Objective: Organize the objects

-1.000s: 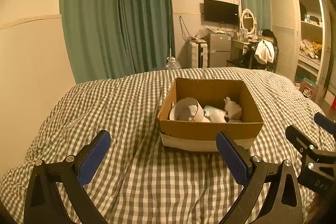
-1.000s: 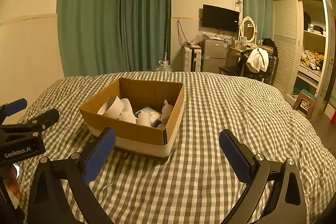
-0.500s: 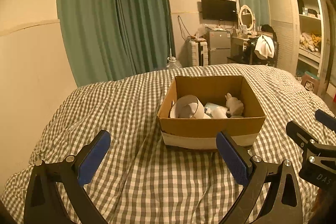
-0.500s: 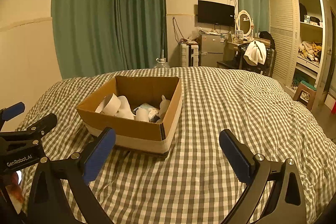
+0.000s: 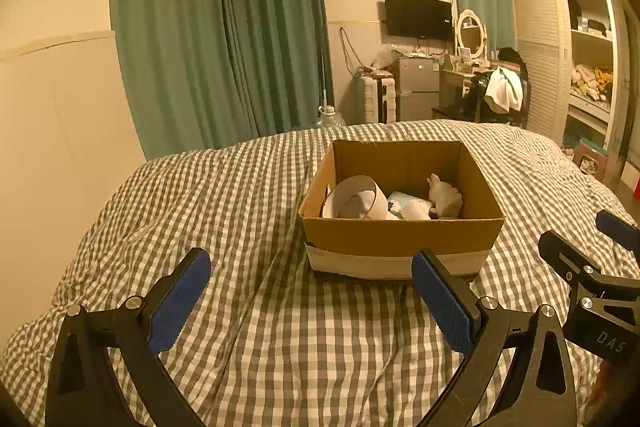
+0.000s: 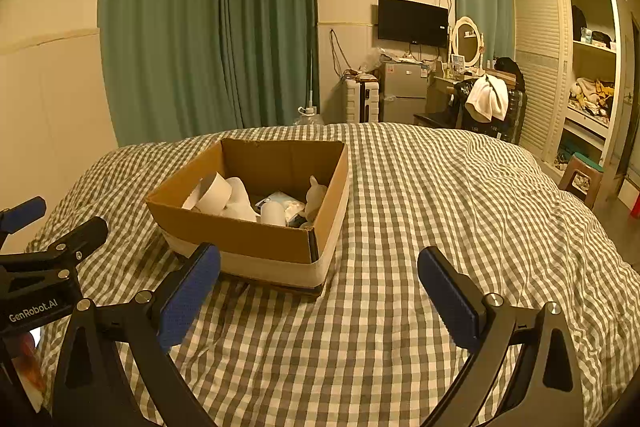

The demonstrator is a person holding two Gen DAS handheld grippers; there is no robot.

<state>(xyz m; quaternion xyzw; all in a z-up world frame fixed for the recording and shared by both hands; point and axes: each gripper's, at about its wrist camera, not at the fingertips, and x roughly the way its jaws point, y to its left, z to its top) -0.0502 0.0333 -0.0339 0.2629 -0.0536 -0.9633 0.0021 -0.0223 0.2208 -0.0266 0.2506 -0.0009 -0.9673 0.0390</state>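
An open cardboard box (image 5: 400,237) (image 6: 256,241) rests on the checkered bed (image 5: 248,195). Inside it lie a white tape roll (image 5: 358,197) (image 6: 214,193), a small white figurine (image 5: 444,197) (image 6: 316,195), a plastic packet (image 5: 400,199) (image 6: 280,203) and a small white cylinder (image 6: 273,214). My left gripper (image 5: 310,293) hovers open just short of the box's near wall, holding nothing. My right gripper (image 6: 320,291) is open and empty too, facing the box's near right corner. Each gripper shows at the edge of the other's view.
The quilt (image 6: 460,195) spreads bare to the right of the box. A plain wall (image 5: 60,131) runs along the bed's left side. Beyond the bed are green curtains (image 5: 224,35), a small fridge (image 6: 404,97), a dressing table with a chair (image 6: 484,103) and open shelves (image 6: 592,87).
Both cameras tipped slightly upward and drew back a little from the box; it now sits lower in each view. Both grippers stayed open and the box's contents did not move.
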